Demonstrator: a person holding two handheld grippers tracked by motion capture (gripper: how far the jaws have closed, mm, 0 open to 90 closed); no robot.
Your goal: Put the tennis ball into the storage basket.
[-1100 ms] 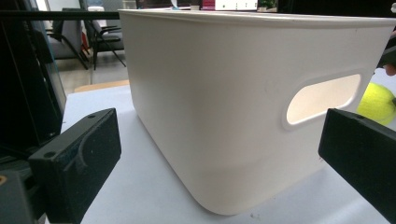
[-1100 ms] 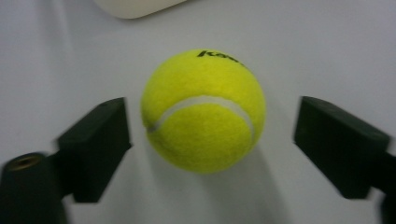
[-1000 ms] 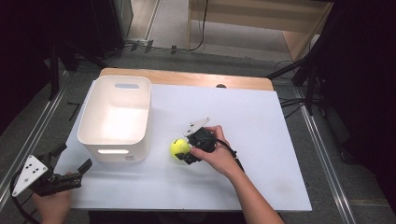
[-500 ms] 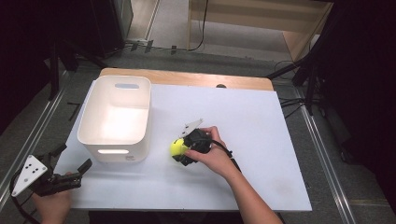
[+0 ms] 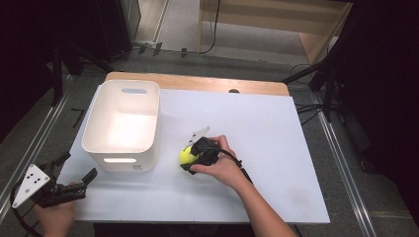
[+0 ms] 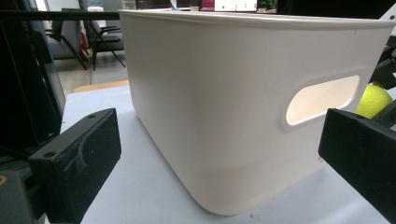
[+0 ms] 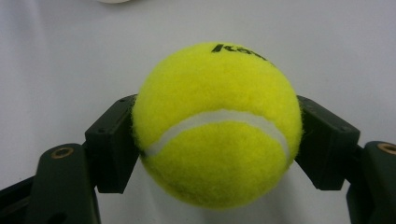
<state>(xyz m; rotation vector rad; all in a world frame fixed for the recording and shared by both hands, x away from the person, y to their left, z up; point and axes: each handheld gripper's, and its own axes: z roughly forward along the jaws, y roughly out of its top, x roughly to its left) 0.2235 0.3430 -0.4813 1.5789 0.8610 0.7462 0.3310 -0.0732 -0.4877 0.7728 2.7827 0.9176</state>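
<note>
Since the frame a second ago the right tool [image 5: 190, 159] has barely shifted: it sat with the tennis ball [image 5: 187, 156] just right of the white bin [image 5: 122, 123] then, and it sits there now, the hand [image 5: 217, 165] curled over it in much the same pose; the left tool [image 5: 74, 185] has stayed at the desk's near left corner, its grey plate [image 5: 30, 183] out past the edge. In the right gripper view the right tool [image 7: 217, 140] has its two black jaws closed against opposite sides of the tennis ball [image 7: 217, 123], one pad at the ball's 9 o'clock and one at its 3 o'clock. A ball has no long axis to speak of; what can be told is that its white seam curves across the near face and black lettering sits at its 12 o'clock, partly cut off by the curve. In the high view the ball lies at the bin's 4 o'clock, near its wall; whether it rests on the desk or is lifted clear I cannot tell. The left tool [image 6: 219, 154] stands wide apart, gripping nothing, its jaws framing the white bin [image 6: 224, 112] with its handle slot [image 6: 322, 98], and the tennis ball [image 6: 373, 99] peeks past the bin's 3 o'clock corner. The desk [image 5: 276, 128] is covered in a plain white sheet with a wooden strip at 12 o'clock; grey floor, cables and dark stands surround it.
</note>
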